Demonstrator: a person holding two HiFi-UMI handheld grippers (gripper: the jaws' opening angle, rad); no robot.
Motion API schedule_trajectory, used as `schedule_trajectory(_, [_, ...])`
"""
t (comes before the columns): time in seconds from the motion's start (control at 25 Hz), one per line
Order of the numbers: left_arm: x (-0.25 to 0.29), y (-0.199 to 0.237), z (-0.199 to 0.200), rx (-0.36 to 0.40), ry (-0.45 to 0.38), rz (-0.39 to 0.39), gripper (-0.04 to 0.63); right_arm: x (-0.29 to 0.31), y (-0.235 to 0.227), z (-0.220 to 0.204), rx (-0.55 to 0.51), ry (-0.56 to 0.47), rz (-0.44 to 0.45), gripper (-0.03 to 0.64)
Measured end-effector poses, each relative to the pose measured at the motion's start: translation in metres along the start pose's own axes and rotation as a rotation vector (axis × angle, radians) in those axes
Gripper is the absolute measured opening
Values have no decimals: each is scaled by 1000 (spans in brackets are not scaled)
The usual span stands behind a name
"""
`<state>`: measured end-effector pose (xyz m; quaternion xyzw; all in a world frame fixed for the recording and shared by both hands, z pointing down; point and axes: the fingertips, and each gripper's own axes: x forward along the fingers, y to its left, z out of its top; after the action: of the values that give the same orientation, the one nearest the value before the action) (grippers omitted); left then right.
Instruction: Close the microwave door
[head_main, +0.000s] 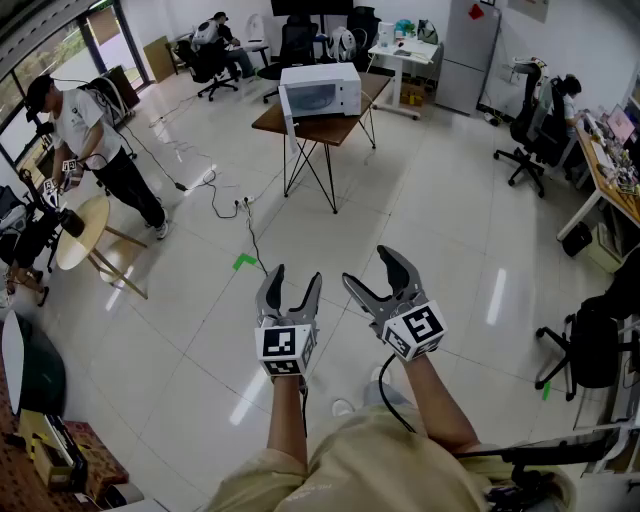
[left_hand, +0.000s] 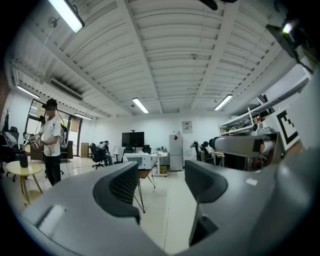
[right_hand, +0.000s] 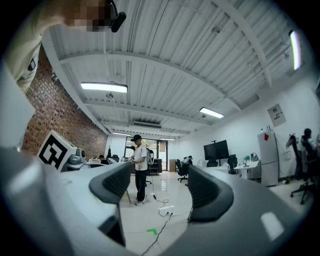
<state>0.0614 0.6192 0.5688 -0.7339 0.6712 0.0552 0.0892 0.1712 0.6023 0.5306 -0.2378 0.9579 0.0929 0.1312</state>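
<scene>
The white microwave (head_main: 320, 92) stands on a wooden table (head_main: 345, 128) with thin black legs, far across the room from me. From here I cannot make out how its door stands. In the left gripper view the microwave (left_hand: 136, 160) shows small and distant between the jaws. My left gripper (head_main: 293, 276) and right gripper (head_main: 370, 268) are held side by side in front of my body, over the floor. Both are open with nothing between the jaws. The left gripper (left_hand: 161, 182) points toward the table, while the right gripper (right_hand: 160, 187) points more to the left.
A person in a white shirt (head_main: 95, 140) stands at the left by a round wooden table (head_main: 80, 230). Cables (head_main: 225, 195) and a green tape mark (head_main: 244, 262) lie on the tiled floor. Office chairs (head_main: 535, 135) and desks line the right side.
</scene>
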Motion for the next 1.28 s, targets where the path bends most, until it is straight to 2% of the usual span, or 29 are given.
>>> schedule_trajectory(0.2, [9, 28, -18, -49, 15, 4, 294, 26, -6, -29, 29, 11, -5, 347])
schedule_trajectory(0.4, [66, 52, -32, 7, 33, 17, 293, 79, -51, -72, 106, 27, 17, 345])
schedule_trajectory(0.52, [105, 67, -36, 36, 33, 37, 291, 110, -78, -77, 106, 4, 46, 345])
schedule_trajectory(0.76, [183, 72, -28, 80, -5, 41, 290, 149, -155, -65, 78, -51, 46, 344])
schedule_trajectory(0.92, [236, 75, -32, 90, 2, 28, 290, 172, -199, -65, 78, -65, 44, 342])
schedule_trajectory(1.12, [289, 53, -54, 166, 17, 4, 291, 177, -268, -88, 133, -96, 15, 330])
schedule_trajectory(1.2, [313, 55, -69, 196, 51, 7, 291, 183, -296, -106, 176, -85, 1, 319])
schedule_trajectory(1.28, [335, 66, -80, 178, 87, 19, 290, 195, -316, -126, 198, -44, -1, 319])
